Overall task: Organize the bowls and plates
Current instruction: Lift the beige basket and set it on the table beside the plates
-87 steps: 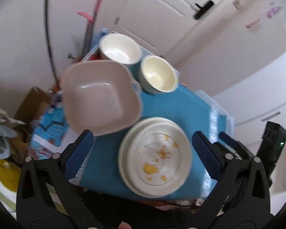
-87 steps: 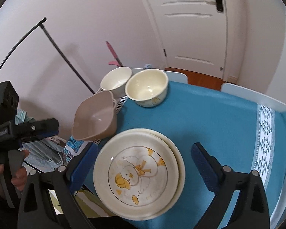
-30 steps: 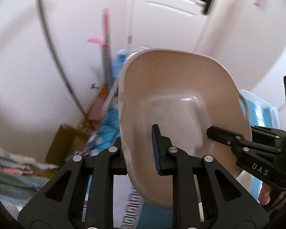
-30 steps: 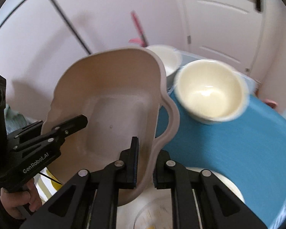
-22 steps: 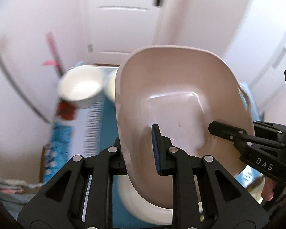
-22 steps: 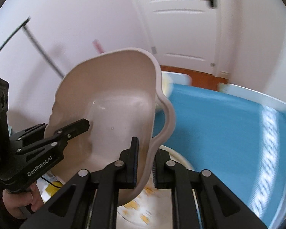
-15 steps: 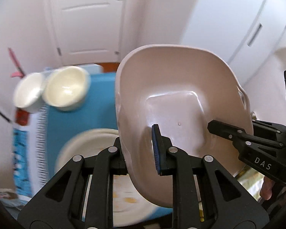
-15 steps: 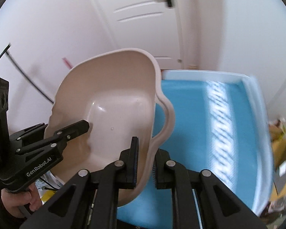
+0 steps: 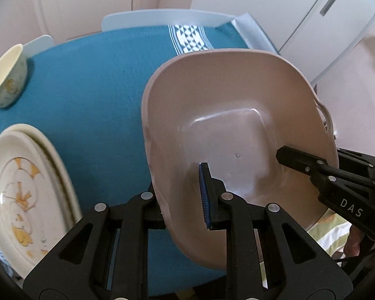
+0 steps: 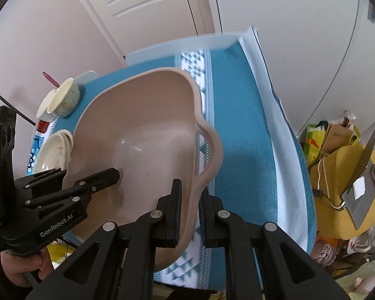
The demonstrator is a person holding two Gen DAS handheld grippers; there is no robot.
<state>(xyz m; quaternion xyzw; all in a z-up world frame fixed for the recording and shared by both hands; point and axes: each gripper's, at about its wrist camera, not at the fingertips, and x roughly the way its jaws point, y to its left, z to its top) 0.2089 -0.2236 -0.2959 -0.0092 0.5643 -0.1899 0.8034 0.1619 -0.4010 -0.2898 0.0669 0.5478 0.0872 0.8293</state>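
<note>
A beige plastic basin (image 9: 237, 115) hangs above the right half of the blue-clothed table (image 9: 95, 80), held by both grippers. My left gripper (image 9: 180, 195) is shut on its left rim. My right gripper (image 10: 190, 210) is shut on its right rim beside the handle; it also shows in the left wrist view (image 9: 312, 167). The basin (image 10: 147, 140) is empty. A stack of cream plates (image 9: 20, 195) with a duck print lies at the table's left. A cream bowl (image 9: 5, 80) stands at the far left; a second bowl behind it is mostly hidden.
The table's white edge (image 10: 275, 130) runs along the right. A yellow chair with bags (image 10: 342, 160) stands past it. A white door (image 10: 142, 2) and wardrobe panels are behind the table.
Both grippers closed on the basin, lifted it off the table's left side and swung it rightward over the plates to the table's right half.
</note>
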